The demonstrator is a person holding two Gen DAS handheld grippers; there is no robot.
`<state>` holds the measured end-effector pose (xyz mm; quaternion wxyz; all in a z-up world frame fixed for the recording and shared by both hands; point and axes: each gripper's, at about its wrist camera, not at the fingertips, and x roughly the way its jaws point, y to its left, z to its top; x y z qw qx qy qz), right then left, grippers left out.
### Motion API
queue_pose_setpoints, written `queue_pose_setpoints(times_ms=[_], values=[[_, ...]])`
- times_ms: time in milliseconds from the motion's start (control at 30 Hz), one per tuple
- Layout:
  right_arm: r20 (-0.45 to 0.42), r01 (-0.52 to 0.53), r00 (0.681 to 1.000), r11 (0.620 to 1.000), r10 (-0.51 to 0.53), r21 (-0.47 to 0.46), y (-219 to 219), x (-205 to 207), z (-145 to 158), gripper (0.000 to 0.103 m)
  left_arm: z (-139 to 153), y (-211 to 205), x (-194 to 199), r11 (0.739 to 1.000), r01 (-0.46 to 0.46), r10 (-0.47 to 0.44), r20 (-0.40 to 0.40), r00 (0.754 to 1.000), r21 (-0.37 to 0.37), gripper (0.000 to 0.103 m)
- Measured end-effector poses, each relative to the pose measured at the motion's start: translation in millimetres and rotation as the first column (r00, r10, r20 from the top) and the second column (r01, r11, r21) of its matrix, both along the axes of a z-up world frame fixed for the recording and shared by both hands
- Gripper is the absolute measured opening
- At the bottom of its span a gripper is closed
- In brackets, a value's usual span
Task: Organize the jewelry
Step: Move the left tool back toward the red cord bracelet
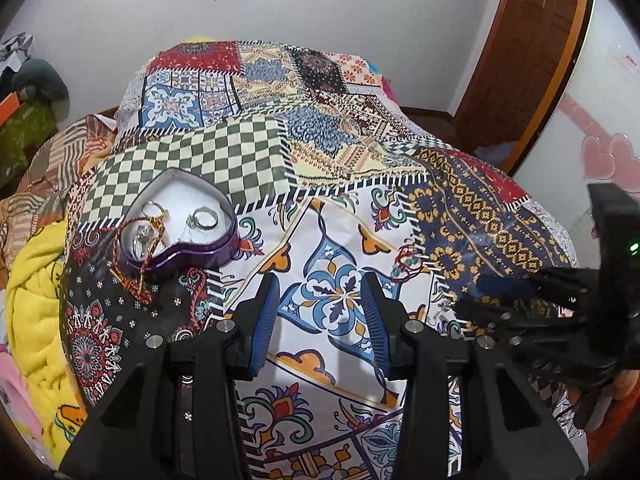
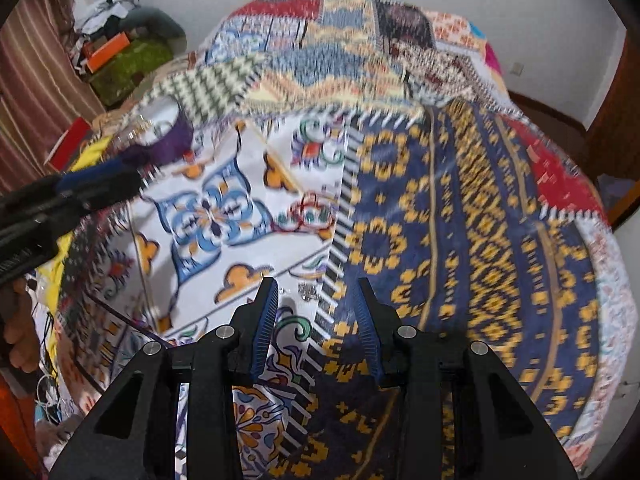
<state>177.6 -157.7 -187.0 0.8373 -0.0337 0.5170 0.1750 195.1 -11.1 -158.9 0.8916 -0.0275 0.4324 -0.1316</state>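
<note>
Right wrist view: small silver piece (image 2: 307, 291) on bed (image 2: 460, 208), just ahead between parted fingers.
Right claw (image 2: 316, 320): released, empty, nearer.
Left claw (image 1: 320, 312): released, empty.
Heart tin (image 1: 224, 236): toward bed's left edge.

Surface: patchwork bedspread (image 1: 352, 152).
Container: purple heart-shaped tin (image 1: 182, 226), lid off, white lining.
Contents: silver ring (image 1: 205, 217), gold chain (image 1: 157, 216).
Cord (image 1: 130, 272): draped over the tin's near rim.
Left gripper (image 1: 320, 304): jaws apart, nothing between.
Right gripper (image 1: 520, 292): far right, blurred.
</note>
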Motion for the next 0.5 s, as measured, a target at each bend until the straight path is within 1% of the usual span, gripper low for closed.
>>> queue_pose_setpoints(times_ms=[100, 233, 300, 333, 367, 433, 500], values=[[0.009, -0.011, 1.000, 1.000, 0.011, -0.022, 1, -1, -4, 0.035, -6, 1, 1, 1.000, -0.003, 0.003, -0.014, 1.000, 0.002, 0.041], [0.017, -0.039, 0.999, 0.999, 0.039, -0.025, 7, -5, -9, 0.035, -11, 1, 3, 1.000, -0.004, 0.004, -0.027, 1.000, 0.003, 0.041], [0.025, -0.050, 0.998, 0.998, 0.051, -0.031, 9, -7, -12, 0.031, -13, 1, 5, 1.000, -0.004, 0.004, -0.030, 1.000, 0.001, 0.041], [0.022, -0.056, 0.998, 0.998, 0.056, -0.019, 9, -8, -14, 0.026, -14, 1, 5, 1.000, -0.004, 0.004, -0.030, 1.000, -0.001, 0.041], [0.022, -0.054, 0.998, 0.999, 0.054, -0.009, 9, -5, -15, 0.023, -15, 1, 5, 1.000, -0.004, 0.004, -0.031, 1.000, -0.004, 0.041], [0.021, -0.042, 0.999, 0.999, 0.042, 0.010, 7, -4, -16, 0.012, -16, 0, 6, 1.000, -0.002, 0.002, -0.034, 0.999, -0.006, 0.041], [0.021, -0.034, 0.999, 0.999, 0.033, 0.025, 6, -2, -16, 0.010, -18, 0, 6, 1.000, -0.001, 0.001, -0.035, 0.999, -0.003, 0.041]])
